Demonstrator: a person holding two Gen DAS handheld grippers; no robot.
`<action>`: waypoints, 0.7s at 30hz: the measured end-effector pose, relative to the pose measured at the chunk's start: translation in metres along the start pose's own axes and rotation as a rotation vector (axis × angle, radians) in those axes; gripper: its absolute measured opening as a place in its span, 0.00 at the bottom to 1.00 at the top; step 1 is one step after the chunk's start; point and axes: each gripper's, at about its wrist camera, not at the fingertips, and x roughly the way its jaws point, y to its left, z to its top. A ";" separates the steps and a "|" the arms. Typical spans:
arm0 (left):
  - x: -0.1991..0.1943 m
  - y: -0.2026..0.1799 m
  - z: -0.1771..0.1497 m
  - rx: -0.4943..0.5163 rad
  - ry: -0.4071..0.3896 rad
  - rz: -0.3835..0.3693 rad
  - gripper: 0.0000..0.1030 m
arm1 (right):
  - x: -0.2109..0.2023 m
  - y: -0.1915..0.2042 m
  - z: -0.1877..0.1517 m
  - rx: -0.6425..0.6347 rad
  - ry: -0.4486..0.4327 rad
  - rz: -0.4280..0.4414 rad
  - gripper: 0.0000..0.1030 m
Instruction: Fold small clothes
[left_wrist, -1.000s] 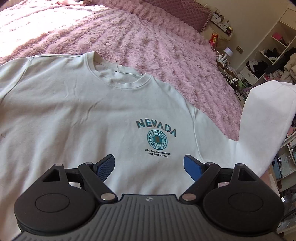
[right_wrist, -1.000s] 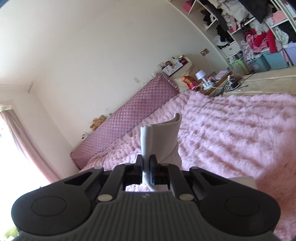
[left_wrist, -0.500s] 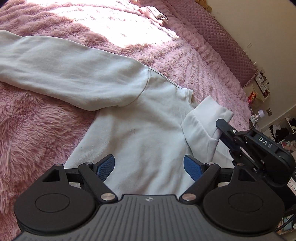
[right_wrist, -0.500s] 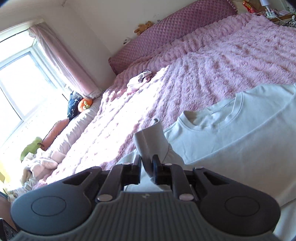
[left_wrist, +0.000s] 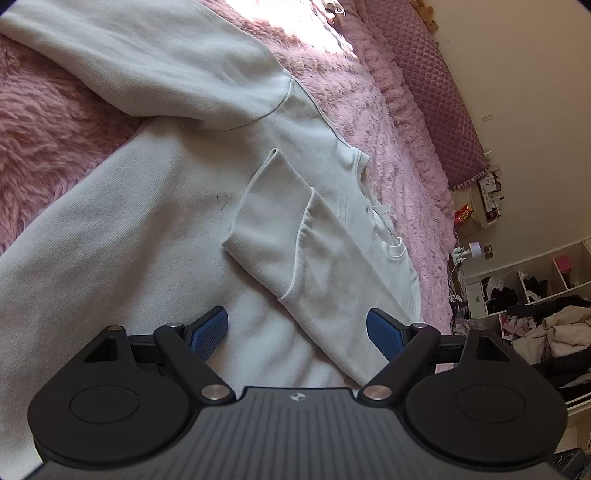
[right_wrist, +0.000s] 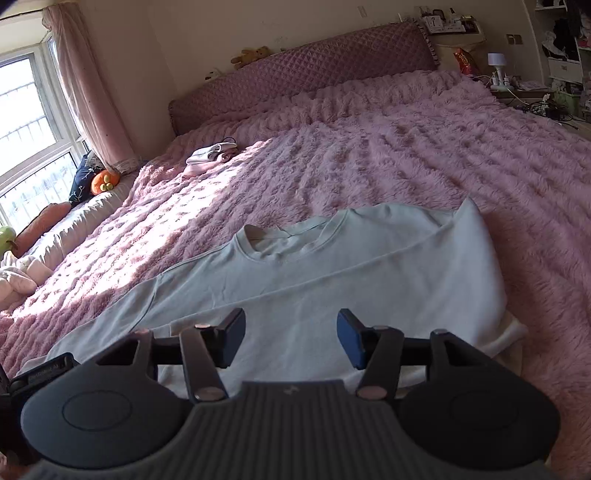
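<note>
A pale grey-white sweatshirt (left_wrist: 147, 229) lies flat on the pink fluffy bed. Its right sleeve (left_wrist: 295, 251) is folded across the chest, cuff near the middle. Its other sleeve (left_wrist: 147, 62) stretches out to the upper left. My left gripper (left_wrist: 297, 330) is open and empty, just above the sweatshirt's lower body. In the right wrist view the sweatshirt (right_wrist: 332, 273) shows with its collar (right_wrist: 291, 236) facing away. My right gripper (right_wrist: 291, 341) is open and empty over the folded side.
The pink bedspread (right_wrist: 406, 155) spreads all around. A small folded cloth pile (right_wrist: 210, 155) lies near the quilted headboard (right_wrist: 303, 70). Cushions and toys (right_wrist: 99, 181) sit by the window at the left. Shelves with clothes (left_wrist: 535, 306) stand at the right.
My right gripper has let go of the sleeve cuff and opened; the sleeve now lies across the sweatshirt's chest. Both grippers have shifted their view over the sweatshirt.
</note>
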 end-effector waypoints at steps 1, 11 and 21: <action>0.003 0.002 0.002 -0.024 -0.014 -0.004 0.96 | -0.003 -0.012 0.001 0.017 0.006 -0.021 0.51; 0.028 0.009 0.025 -0.130 -0.102 -0.042 0.96 | -0.019 -0.056 -0.017 0.077 0.046 -0.095 0.54; 0.019 0.006 0.028 -0.093 -0.172 -0.085 0.07 | -0.015 -0.059 -0.017 0.098 0.053 -0.128 0.58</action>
